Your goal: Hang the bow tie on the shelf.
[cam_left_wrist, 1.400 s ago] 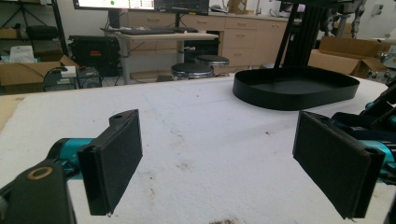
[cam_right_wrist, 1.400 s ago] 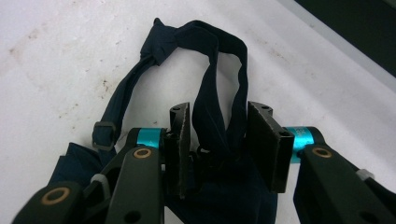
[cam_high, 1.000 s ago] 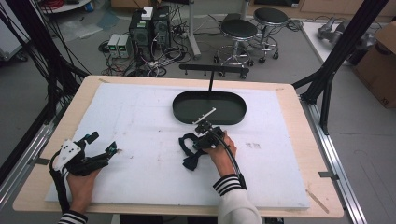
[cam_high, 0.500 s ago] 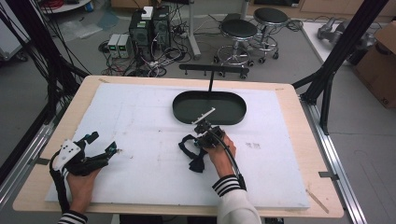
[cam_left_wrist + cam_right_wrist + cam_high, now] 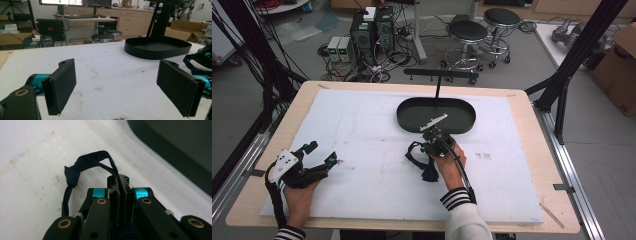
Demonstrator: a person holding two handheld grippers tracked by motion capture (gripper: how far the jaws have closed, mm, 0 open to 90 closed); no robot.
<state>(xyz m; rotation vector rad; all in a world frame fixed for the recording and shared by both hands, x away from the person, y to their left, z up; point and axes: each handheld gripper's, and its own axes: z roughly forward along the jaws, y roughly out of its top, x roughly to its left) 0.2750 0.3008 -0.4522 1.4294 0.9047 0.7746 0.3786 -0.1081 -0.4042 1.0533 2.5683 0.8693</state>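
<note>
A dark navy strap (image 5: 87,163) loops out ahead of my right gripper (image 5: 121,187), whose jaws are shut on it. From above, the right gripper (image 5: 428,142) sits mid-table just in front of the black oval tray (image 5: 409,117). The strap (image 5: 413,156) trails left and down onto the white mat, ending near the hand. My left gripper (image 5: 321,152) rests at the mat's left edge, open, and nothing sits between its wide-apart pads (image 5: 62,85). In the left gripper view the tray (image 5: 157,47) lies ahead to the right.
The white foam mat (image 5: 362,130) covers a wooden table (image 5: 522,100). A black T-shaped stand (image 5: 439,75) rises behind the tray. Black frame legs stand at both back corners. Stools, computers and cables fill the floor beyond.
My right gripper has shifted slightly to the right with the strap still held. The left gripper has not moved.
</note>
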